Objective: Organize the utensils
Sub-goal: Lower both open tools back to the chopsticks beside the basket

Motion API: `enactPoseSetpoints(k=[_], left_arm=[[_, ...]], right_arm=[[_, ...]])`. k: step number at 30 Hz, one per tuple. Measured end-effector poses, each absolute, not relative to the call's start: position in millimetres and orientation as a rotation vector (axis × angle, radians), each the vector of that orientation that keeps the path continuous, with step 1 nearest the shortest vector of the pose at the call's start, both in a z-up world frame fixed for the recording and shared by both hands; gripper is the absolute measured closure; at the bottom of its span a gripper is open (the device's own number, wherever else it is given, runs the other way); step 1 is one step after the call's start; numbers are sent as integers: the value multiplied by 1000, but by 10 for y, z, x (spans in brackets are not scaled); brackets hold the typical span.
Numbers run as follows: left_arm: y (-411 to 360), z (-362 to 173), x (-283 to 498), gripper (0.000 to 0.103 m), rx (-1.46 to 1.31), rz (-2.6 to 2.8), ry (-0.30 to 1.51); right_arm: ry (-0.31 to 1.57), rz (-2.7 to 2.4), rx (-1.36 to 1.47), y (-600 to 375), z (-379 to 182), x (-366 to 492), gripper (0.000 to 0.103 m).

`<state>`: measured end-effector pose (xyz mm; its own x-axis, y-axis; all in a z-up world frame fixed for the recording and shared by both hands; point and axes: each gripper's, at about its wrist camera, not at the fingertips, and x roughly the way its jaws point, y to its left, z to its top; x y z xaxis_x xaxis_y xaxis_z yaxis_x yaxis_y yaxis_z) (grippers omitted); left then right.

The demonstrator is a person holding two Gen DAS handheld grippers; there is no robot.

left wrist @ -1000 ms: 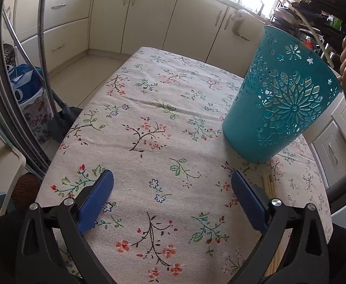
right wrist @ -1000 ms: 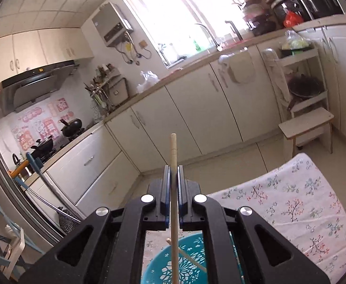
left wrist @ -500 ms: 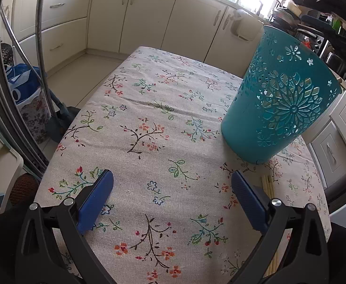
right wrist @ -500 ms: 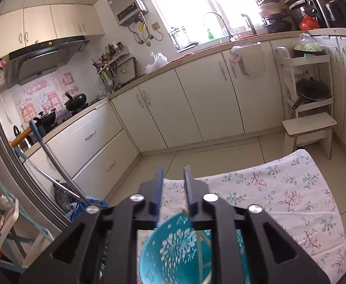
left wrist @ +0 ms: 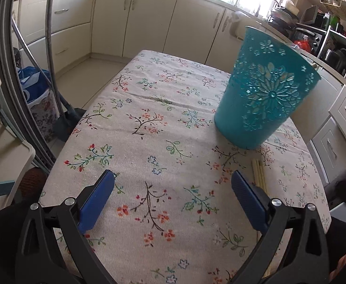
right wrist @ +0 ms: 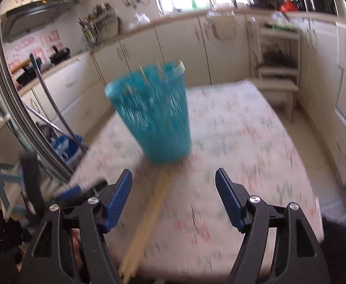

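A teal perforated holder (left wrist: 262, 90) stands upright on the floral tablecloth (left wrist: 149, 123), far right of my left gripper (left wrist: 173, 189), which is open and empty low over the cloth. Several pale wooden chopsticks (left wrist: 259, 172) lie on the cloth just right of its right finger. In the blurred right wrist view the holder (right wrist: 154, 113) has chopsticks standing inside, and the loose chopsticks (right wrist: 149, 215) lie in front of it. My right gripper (right wrist: 174, 189) is open and empty above them. The left gripper's blue pad (right wrist: 69, 193) shows at the left.
Cream kitchen cabinets (left wrist: 149, 21) ring the table. A mop handle and a blue bag (left wrist: 33, 82) stand off the table's left edge. A white step shelf (right wrist: 277, 71) stands beyond the far end. Counter appliances (left wrist: 314, 28) sit at the right.
My right gripper let go of the chopstick into the holder, opened wide, and dropped down toward the chopsticks on the cloth. The left gripper stayed open and almost still.
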<state>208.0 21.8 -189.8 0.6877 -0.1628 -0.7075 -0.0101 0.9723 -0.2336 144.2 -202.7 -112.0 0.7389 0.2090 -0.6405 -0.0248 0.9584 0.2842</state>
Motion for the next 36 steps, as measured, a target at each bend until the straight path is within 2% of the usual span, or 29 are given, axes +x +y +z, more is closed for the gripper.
enactPoseSetpoints(k=[7,11,14,21,26,31,36], left_arm=[[79,-1716,1798,8,-178,-115,792],[13,-1673,1704,8,-153,-129,791],[17,-1671,1677,8,-152,-130,797],[71,-1701,1688,8,-162,-127,807],[92,-1747,1726,8,-170,-123,821],[66,-1778,1744,8,-167,-125,833],[31,-1811,1765,8,-156,-126,850]], right_arm=[[827,119,293,-2049,-1421,1205,32],[837,132,272,-1960,-1375,1204,15],[849,132,257,-1936,-1395,1210,7],[872,104,215,-1884,-1411,1271,7],[917,144,85,-1744,-1481,1369,7],[922,161,259,-1916,-1574,1559,7],[905,68,133,-1812,-1667,1856,7]])
